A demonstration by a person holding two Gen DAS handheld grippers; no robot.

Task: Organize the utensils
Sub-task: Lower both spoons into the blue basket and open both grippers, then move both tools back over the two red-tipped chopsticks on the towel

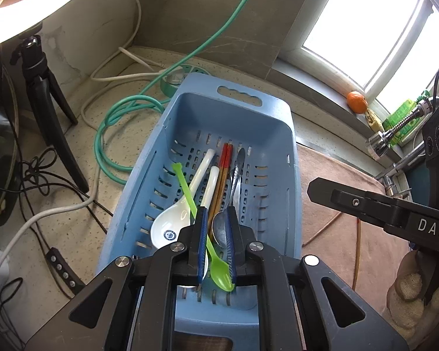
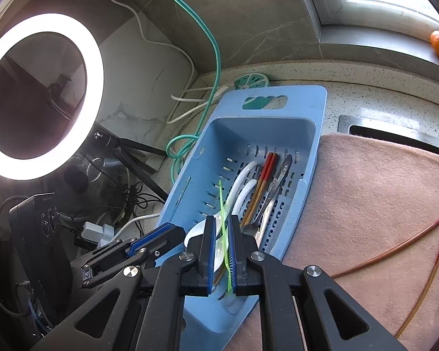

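A blue slotted basket [image 1: 281,134] holds two white ceramic spoons [image 1: 172,219], red-topped chopsticks [image 1: 224,163], metal spoons [image 1: 237,175] and a green plastic spork [image 1: 207,234]. My left gripper [image 1: 216,213] hovers over the basket's near end, jaws a little apart, with the spork and a metal spoon bowl showing between them. In the right wrist view my right gripper [image 2: 221,222] is also above the basket [image 2: 316,158], jaws narrowly apart with the green spork [image 2: 224,225] running between them. I cannot tell whether either gripper touches it.
A ring light [image 2: 44,93] on a black tripod [image 1: 52,111] stands left. Green hose [image 1: 125,122] and white and black cables lie on the speckled counter. A pink cloth [image 2: 374,199] lies right of the basket. A tap [image 1: 395,134] and an orange [image 1: 357,102] are by the window.
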